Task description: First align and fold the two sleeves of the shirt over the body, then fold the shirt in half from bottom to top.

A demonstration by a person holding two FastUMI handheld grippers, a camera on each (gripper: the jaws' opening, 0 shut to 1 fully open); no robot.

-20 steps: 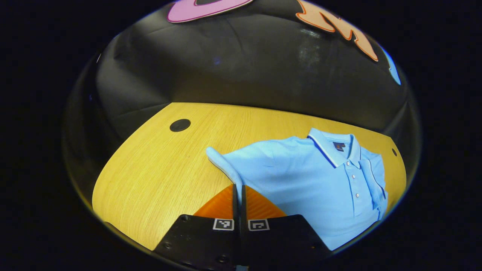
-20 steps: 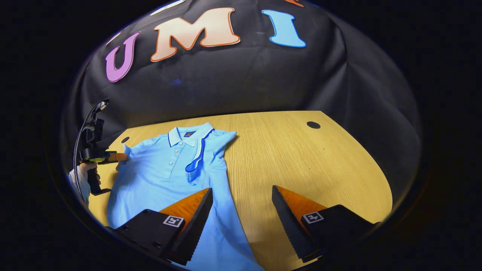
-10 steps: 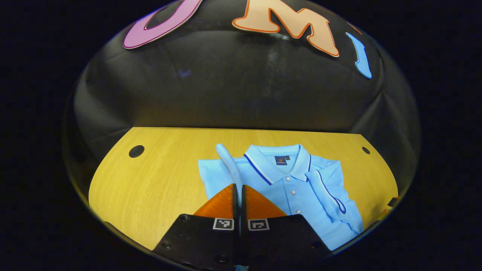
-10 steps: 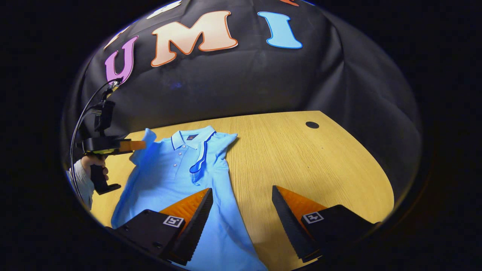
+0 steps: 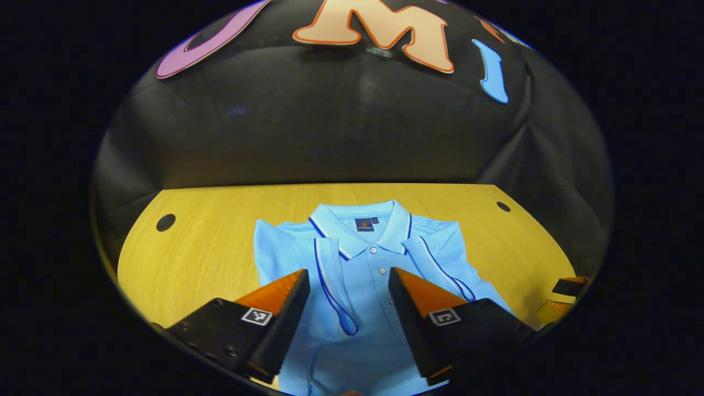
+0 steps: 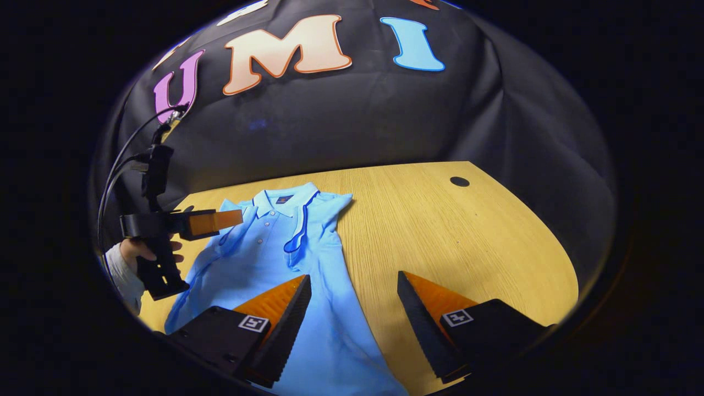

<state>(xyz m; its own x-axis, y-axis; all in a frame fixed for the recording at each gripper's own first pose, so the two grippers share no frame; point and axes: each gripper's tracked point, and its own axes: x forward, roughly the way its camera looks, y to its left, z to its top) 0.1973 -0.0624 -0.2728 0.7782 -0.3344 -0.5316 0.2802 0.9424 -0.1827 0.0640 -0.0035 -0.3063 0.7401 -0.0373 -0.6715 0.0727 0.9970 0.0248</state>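
A light blue polo shirt (image 5: pixel 374 275) lies flat on the wooden table (image 5: pixel 209 247), collar toward the far wall. Both sleeves are folded in over the body: one sleeve (image 5: pixel 333 286) to the left of the buttons, the other sleeve (image 5: pixel 440 267) to the right. My left gripper (image 5: pixel 347 272) hovers open above the shirt's chest, holding nothing. In the right gripper view the shirt (image 6: pixel 275 247) stretches from the collar down under my right gripper (image 6: pixel 353 276), which stands open over its right edge. The left gripper (image 6: pixel 234 219), held by a hand (image 6: pixel 146 250), hangs above the left shoulder.
The table has round dark holes (image 5: pixel 165 222) (image 5: pixel 503 206) (image 6: pixel 459 181) near its far corners. Bare wood (image 6: pixel 467 236) extends to the right of the shirt. A cable (image 6: pixel 118 165) trails up from the left gripper. Part of the right gripper (image 5: pixel 566 289) shows at the right edge.
My left gripper carried the left sleeve up and over the body, then opened and let it go; the sleeve now lies flat on the chest. The right gripper has barely moved.
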